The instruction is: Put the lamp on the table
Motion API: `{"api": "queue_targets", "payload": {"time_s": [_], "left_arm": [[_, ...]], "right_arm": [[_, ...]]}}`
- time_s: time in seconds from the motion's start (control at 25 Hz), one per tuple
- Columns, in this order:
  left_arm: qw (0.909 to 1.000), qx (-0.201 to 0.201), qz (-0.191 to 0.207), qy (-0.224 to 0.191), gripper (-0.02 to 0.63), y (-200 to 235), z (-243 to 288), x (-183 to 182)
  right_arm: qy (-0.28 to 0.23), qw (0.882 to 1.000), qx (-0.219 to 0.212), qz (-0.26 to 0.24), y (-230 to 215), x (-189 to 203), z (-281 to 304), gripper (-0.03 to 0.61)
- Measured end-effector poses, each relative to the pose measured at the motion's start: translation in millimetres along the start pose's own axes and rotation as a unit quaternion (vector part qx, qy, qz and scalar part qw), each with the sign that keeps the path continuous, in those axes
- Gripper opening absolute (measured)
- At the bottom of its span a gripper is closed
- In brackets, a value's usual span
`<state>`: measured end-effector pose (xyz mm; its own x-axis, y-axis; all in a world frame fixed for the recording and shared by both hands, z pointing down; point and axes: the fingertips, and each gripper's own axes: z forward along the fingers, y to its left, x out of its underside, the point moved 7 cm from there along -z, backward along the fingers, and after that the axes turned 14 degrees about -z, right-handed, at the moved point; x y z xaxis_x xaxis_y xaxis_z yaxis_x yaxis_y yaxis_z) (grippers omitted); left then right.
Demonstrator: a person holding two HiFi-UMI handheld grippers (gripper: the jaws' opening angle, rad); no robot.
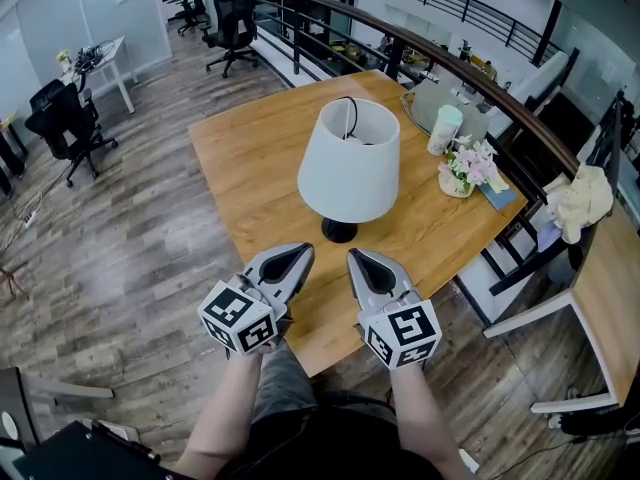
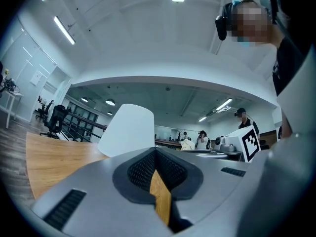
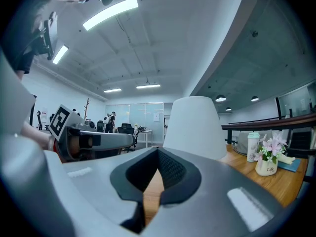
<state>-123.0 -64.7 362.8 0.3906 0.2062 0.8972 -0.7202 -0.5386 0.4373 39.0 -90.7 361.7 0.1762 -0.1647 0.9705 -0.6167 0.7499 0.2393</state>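
The lamp stands upright on the wooden table [image 1: 250,158], with a white shade [image 1: 348,160] and a small black base [image 1: 339,231]. Both grippers hover level at the table's near edge, just short of the base and apart from it. My left gripper [image 1: 301,255] is shut with nothing in it, and so is my right gripper [image 1: 357,259]. In the left gripper view the shade [image 2: 127,130] rises beyond the shut left gripper [image 2: 157,151]. In the right gripper view the shade [image 3: 193,125] stands past the shut right gripper [image 3: 159,151].
At the table's far right are a white cup [image 1: 445,129], a pot of flowers [image 1: 465,166] and a grey bag [image 1: 425,103]. A railing [image 1: 480,78] runs behind the table. Office chairs [image 1: 65,123] stand on the wood floor at left.
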Motion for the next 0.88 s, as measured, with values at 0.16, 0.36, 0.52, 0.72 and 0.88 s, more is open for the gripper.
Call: {"api": "queue_targets", "payload": {"time_s": [0.16, 0.36, 0.52, 0.72, 0.88], "left_arm": [[1.0, 0.003, -0.001, -0.003, -0.003, -1, -1, -2], [1.0, 0.007, -0.002, -0.001, -0.003, 0, -2, -2], [0.9999, 0.01, 0.004, 0.008, -0.003, -2, -1, 0], [0.9999, 0.006, 0.003, 0.012, -0.003, 2, -2, 2], [0.9999, 0.003, 0.003, 0.014, -0.003, 8, -2, 1]], "right_arm": [[0.0, 1.0, 0.0, 0.002, -1, 0, 0, 0.006], [0.0, 1.0, -0.004, 0.008, 1, 3, 3, 0.008], [0.002, 1.0, -0.006, 0.013, 2, 7, 4, 0.007], [0.006, 1.0, -0.003, 0.019, -1, 12, 6, 0.008], [0.008, 1.0, 0.001, 0.022, -8, 14, 10, 0.008]]}}
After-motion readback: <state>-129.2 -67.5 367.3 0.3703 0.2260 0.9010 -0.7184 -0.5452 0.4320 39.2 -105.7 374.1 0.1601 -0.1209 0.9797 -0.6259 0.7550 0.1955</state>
